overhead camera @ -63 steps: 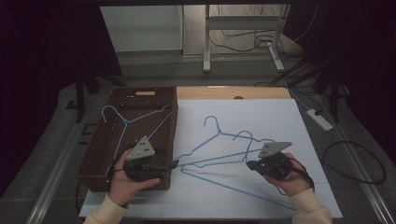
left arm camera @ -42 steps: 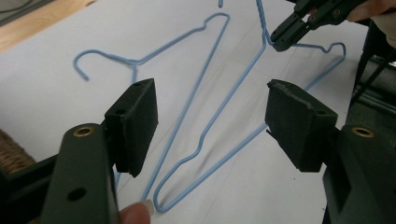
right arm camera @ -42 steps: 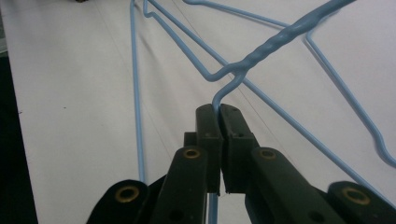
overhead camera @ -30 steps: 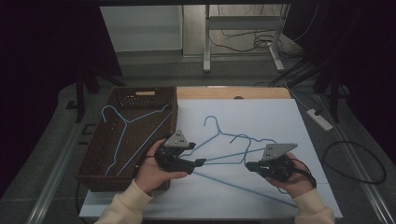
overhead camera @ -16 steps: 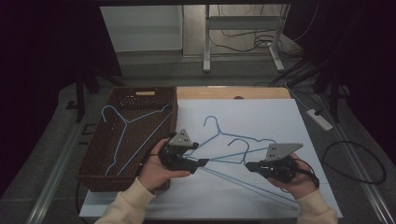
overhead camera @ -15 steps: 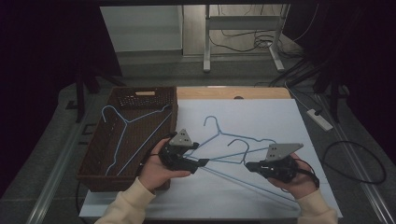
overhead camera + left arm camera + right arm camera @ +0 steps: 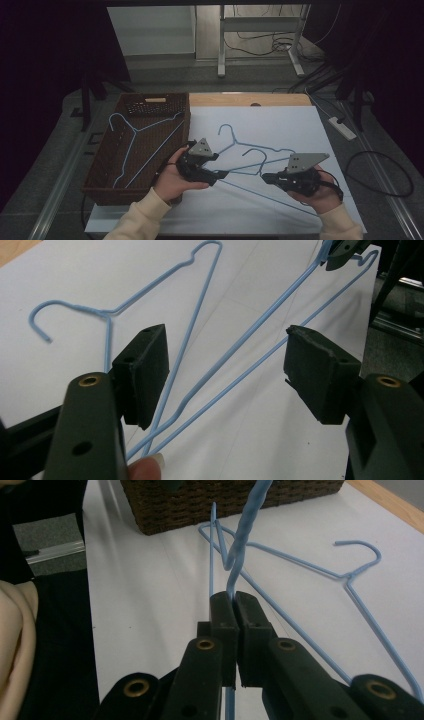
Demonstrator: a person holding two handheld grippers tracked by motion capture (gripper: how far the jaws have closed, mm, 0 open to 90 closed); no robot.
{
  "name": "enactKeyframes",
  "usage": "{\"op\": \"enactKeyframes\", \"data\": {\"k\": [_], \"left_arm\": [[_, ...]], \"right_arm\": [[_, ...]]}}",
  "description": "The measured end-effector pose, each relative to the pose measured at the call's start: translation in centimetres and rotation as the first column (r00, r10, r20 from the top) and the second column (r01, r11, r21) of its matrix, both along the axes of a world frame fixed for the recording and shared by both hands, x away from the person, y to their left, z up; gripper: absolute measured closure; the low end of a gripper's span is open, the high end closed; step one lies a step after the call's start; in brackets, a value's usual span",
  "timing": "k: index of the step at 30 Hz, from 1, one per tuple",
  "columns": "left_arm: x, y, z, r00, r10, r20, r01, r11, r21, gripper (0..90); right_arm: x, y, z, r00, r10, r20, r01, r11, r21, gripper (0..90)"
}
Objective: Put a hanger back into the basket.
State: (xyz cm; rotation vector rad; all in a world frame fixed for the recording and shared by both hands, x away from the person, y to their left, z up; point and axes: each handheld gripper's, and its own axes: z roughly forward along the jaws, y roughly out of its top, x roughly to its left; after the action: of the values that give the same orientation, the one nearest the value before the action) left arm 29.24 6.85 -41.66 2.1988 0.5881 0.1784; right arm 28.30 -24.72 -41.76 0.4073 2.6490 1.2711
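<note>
Hanger [image 7: 260, 172] hook toward far edge

Right tongs [image 7: 235, 602] clamped on a blue wire hanger [image 7: 245, 535]; second hanger [image 7: 350, 575] laid on the white counter [image 7: 150, 620]; wicker basket [image 7: 225, 500] seen behind.

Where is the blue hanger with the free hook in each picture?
High view: free-hook hanger lies mid-table, right of the basket.
Left gripper view: upper left, hook pointing left.
Right gripper view: right side.
Shared landmark: the white sheet under it.
</note>
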Motion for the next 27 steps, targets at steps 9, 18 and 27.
{"op": "enactKeyframes", "data": {"k": [9, 18, 27], "left_arm": [[0.6, -1.4, -0.4, 0.9981, -0.058, -0.018, 0.059, 0.998, 0.024, 34.6], [1.3, -4.2, -1.3, 0.9919, -0.125, -0.023, 0.127, 0.9841, 0.125, 51.0], [1.0, -4.8, -1.3, 0.9853, -0.168, -0.03, 0.171, 0.968, 0.184, 78.5]], "right_arm": [[-0.1, 0.1, 0.3, 0.9999, 0.01, 0.0, -0.01, 1.0, 0.017, 88.0], [-0.2, 0.2, 0.8, 0.9995, 0.032, 0.006, -0.032, 0.999, 0.033, 88.0], [0.1, -0.6, 0.7, 0.9996, -0.018, 0.024, 0.017, 0.999, 0.043, 87.7]]}}
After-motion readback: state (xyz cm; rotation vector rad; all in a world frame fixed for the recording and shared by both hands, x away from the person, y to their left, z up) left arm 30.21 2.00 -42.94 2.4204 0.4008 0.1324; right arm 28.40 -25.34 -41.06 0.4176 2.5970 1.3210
